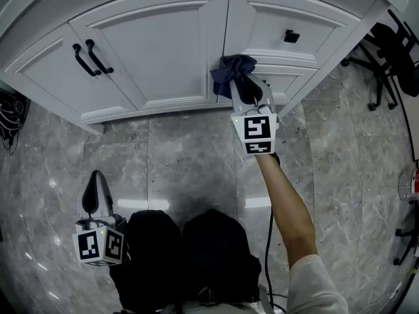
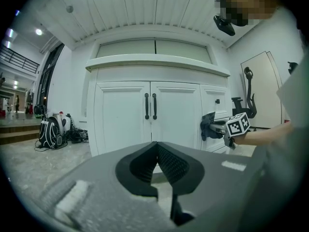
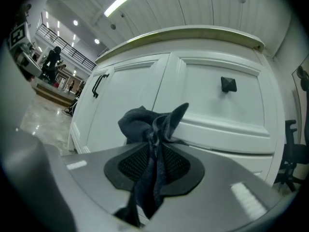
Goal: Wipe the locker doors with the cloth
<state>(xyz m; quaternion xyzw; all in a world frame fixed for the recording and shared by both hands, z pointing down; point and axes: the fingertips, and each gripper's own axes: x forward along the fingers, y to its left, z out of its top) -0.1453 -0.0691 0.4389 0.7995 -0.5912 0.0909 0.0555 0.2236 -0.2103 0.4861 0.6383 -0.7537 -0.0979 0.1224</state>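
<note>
White locker unit (image 2: 157,62), panelled doors (image 1: 157,51) all shut. Wide section has a pair of black handles (image 1: 88,57) at its centre seam. Narrower section to its right has a small square knob (image 1: 291,36) on the upper panel. Unit stands on grey marble floor (image 1: 190,162).

Person's right forearm (image 1: 288,205) is stretched toward the unit, carrying the right tool (image 1: 244,87) approx level and nose-on to the fronts. Judged reason: the fabric, not the tool body, meets the paint.

Right tool is clamped on the cloth (image 3: 149,124). Dark fabric is pinched betw. the ribbed pads (image 3: 130,163); a wad stands proud of the tips and a tail hangs down behind. Wad out front = working face. Gripping mid-fabric prob. stops it pulling free under rubbing.

Cloth location: at the seam betw. the right door of the pair and the knob section, about level w/ the ledge (image 3: 227,129) under the knob panel. Looks pressed to the front; actual contact not confirmable.

Other side: left tool (image 1: 97,175) is held low by the person's knee (image 1: 147,234), well apart from the unit, pointing at the doors. Jaws closed tip to tip, nothing betw. them. Judged parked: wipe is a one-hand job and shut doors need no steadying.

Est. status: wipe under way at the seam by the right section; how much of the doors is already wiped can't be told.
</note>
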